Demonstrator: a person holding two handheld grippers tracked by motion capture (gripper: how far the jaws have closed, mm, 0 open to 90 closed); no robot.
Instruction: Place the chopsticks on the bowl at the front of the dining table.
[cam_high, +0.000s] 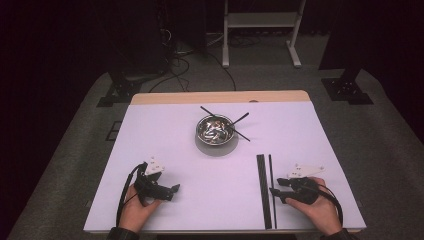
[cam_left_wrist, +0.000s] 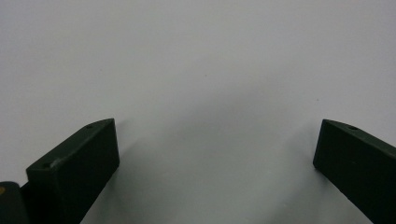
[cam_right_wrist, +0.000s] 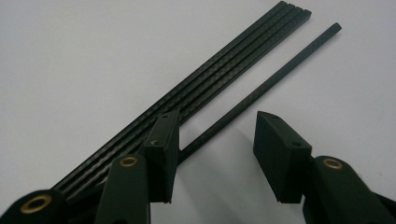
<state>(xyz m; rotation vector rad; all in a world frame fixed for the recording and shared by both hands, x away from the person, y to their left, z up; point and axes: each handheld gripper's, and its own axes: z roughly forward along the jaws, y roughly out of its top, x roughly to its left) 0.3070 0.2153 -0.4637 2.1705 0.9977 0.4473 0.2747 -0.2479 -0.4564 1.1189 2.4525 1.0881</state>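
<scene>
Step in hand: sorting chopsticks out of the bowl into a row on the near right of the table; the right gripper looks to be setting or nudging a single stick beside the bundle.
Right gripper: jaws partly open, straddling the single stick's near stretch; pads not pressing on it, nothing gripped. One jaw overlaps the edge of the bundle.
Left gripper: jaws wide apart over bare table, holding nothing; parked near left.
Bundle: several black sticks laid flush, running near to far, just left of the right gripper in the high view.
Single stick: just right of the bundle, parallel, a thin gap between.
Bowl: metal, centre far; three or so sticks left leaning across its rim.
Next move, as judged: close the gap by pushing the single stick left against the bundle, then reach far for another stick.
Edges: bundle's near ends lie close to the near table edge; a careless push could slide them off.
Open room: wide bare stretch between bowl and both hands; left half free.
</scene>
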